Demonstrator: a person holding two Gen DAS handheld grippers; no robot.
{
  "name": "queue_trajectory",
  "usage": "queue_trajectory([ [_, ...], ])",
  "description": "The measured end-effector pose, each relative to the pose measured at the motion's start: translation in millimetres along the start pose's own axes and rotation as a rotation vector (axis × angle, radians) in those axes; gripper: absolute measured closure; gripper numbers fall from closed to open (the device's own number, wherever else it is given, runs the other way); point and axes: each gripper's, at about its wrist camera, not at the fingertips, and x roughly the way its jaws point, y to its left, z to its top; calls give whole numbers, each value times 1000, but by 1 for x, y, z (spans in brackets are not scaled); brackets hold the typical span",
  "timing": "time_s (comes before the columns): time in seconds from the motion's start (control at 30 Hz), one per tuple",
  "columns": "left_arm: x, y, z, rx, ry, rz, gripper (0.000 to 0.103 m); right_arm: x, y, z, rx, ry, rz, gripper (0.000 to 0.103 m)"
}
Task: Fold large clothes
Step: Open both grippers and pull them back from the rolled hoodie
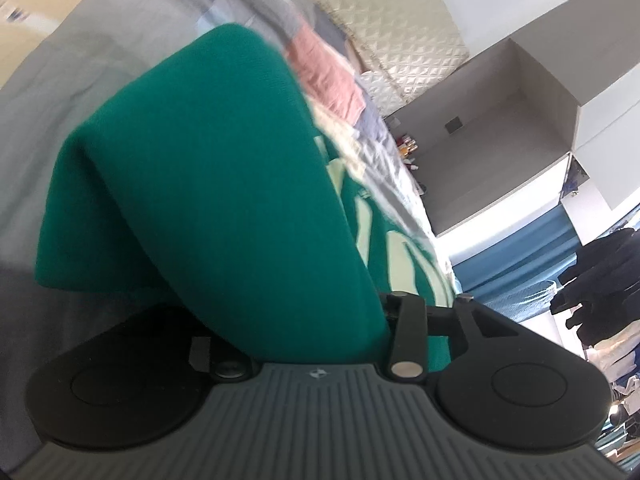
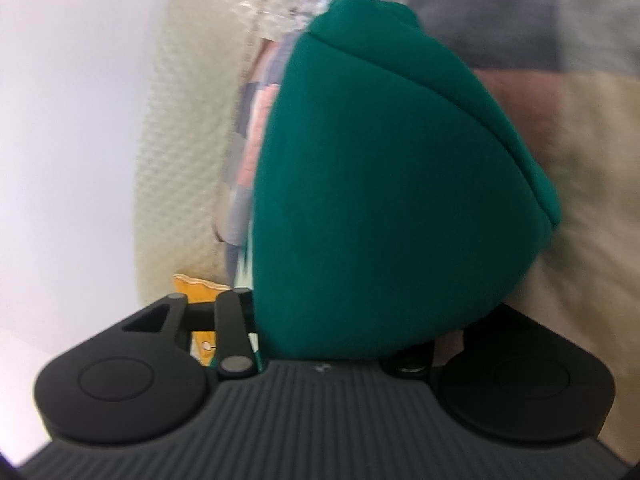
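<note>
A green garment (image 1: 224, 184) with pale lettering on it bulges up in a folded hump in front of the left wrist camera. It drapes down over my left gripper's body (image 1: 320, 408) and hides both fingers. In the right wrist view the same green garment (image 2: 380, 200) rises as a rounded, layered fold. It covers the fingers above my right gripper's body (image 2: 320, 420). In both views the cloth runs down into the space between the jaws. The pads are hidden, so I cannot tell whether either gripper presses on the cloth. The garment lies on a patchwork bed cover (image 1: 60, 92).
A cream quilted headboard (image 1: 400, 20) stands behind the bed. A white open cabinet (image 1: 520, 120), a blue curtain (image 1: 520, 264) and dark hanging clothes (image 1: 600, 280) are on the right. Beige and grey cover (image 2: 580, 160), a white wall (image 2: 60, 120) and an orange item (image 2: 200, 286) show beside the right gripper.
</note>
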Motion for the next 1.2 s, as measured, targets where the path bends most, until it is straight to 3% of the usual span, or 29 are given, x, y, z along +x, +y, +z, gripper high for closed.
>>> queue_trajectory([
  [0.1,1,1,-7,-15,-3,30,47,1,2,7,26,12,-40,41],
  [0.23,-14,2,-25,-12,7,58,43,-3,6,9,65,15,-49,41],
  [0.33,-19,-2,-20,-19,29,87,36,-6,10,12,95,16,-55,38],
  [0.37,-27,-6,-24,-13,33,107,31,-4,14,8,106,16,-58,38],
  [0.53,-58,-26,-30,64,42,196,28,-36,22,-6,138,0,-102,38],
  [0.7,-90,-58,-28,144,33,243,28,-84,53,-19,34,-51,-160,38],
  [0.93,-156,-136,-27,275,-27,254,28,-158,110,-44,-148,-83,-123,38],
  [1.2,-255,-229,-62,449,-106,255,28,-193,168,-82,-390,-82,-100,38],
])
